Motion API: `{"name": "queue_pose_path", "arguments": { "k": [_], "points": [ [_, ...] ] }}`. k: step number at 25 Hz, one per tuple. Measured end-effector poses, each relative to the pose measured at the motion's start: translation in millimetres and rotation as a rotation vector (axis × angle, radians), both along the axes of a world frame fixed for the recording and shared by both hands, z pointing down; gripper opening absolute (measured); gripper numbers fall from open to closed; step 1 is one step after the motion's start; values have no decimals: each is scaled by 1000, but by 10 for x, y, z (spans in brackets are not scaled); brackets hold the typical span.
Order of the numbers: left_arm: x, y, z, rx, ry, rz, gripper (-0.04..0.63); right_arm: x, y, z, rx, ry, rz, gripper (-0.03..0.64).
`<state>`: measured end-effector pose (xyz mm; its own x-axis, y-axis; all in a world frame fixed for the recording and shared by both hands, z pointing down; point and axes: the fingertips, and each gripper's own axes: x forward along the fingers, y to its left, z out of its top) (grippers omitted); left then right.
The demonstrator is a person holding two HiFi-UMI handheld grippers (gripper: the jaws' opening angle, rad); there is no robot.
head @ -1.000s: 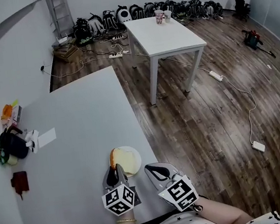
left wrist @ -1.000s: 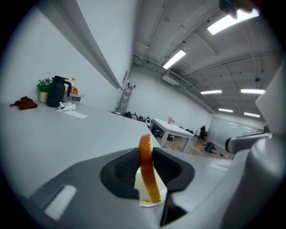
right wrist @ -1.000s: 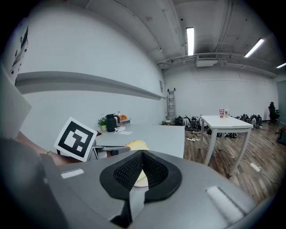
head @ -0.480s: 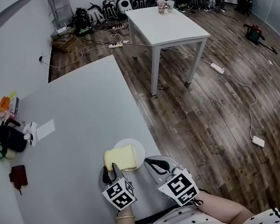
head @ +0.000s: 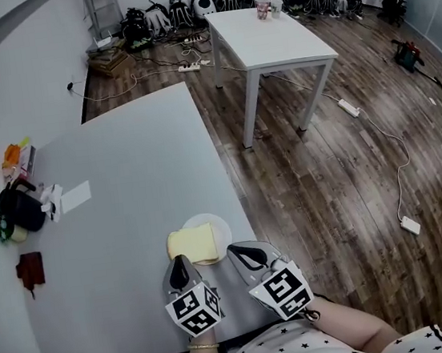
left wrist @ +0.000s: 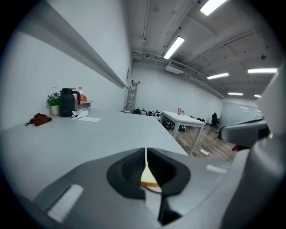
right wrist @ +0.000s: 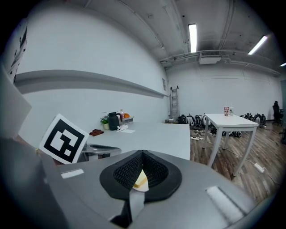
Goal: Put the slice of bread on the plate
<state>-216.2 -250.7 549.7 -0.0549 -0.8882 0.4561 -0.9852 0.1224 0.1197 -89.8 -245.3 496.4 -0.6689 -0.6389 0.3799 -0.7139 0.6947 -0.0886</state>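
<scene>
Progress: the slice of bread [head: 191, 242] already lies on the plate [head: 219, 227], so the main job looks done. What seems left is drawing the tongs back, and perhaps nudging the slice nearer the middle.
Where the bread is: flat on the plate near the front edge of the table [head: 125, 184]. It overhangs the plate's left rim and sits just ahead of both tongs.
Left tongs [head: 180, 259]: closing, tips almost together, nothing between them. The bread shows just beyond the tips, not gripped.
Right tongs [head: 234, 251]: together and empty, just beside the plate.
Bread's look: pale yellow, roughly square, with a thin brown crust along one edge. It is whole as far as I can tell.
</scene>
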Motion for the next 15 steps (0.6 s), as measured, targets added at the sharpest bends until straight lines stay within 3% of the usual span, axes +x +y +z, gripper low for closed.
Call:
{"name": "queue_pose_path", "arguments": {
  "k": [5, 15],
  "points": [
    [194, 109, -220, 33, 13, 43, 9, 6, -2, -41, 16, 1, -4, -2],
    [243, 165, -346, 50, 26, 45, 8, -19, 64, -25, 26, 17, -39, -2]
  ]
}}
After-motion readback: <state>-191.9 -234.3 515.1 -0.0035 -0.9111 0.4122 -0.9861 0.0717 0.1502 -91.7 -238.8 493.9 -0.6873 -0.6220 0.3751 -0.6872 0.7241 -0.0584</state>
